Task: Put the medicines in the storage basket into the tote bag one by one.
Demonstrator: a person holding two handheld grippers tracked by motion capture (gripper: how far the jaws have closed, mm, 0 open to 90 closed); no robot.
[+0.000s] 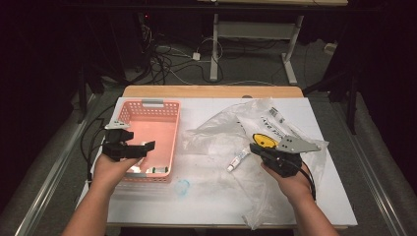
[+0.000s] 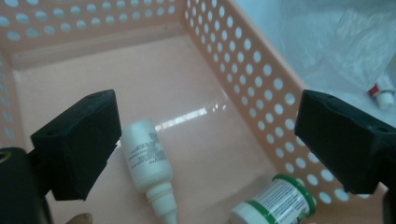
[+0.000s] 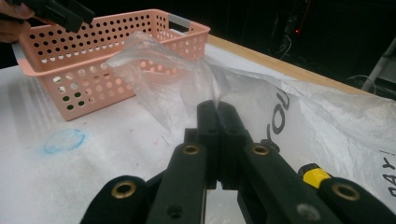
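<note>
My left gripper hangs open over the near end of a pink perforated basket. Between its wide-apart jaws I look down on a small white bottle lying on the basket floor. A white jar with a green rim lies beside it by the basket wall. Neither touches the jaws. My right gripper is shut on a fold of a clear plastic bag, which rises from its tips. The bag lies crumpled across the table's middle and right.
A small white tube with a red cap lies on the bag left of the right gripper. A yellow-capped item sits in the bag by the right jaw. A blue smudge marks the white table near the front.
</note>
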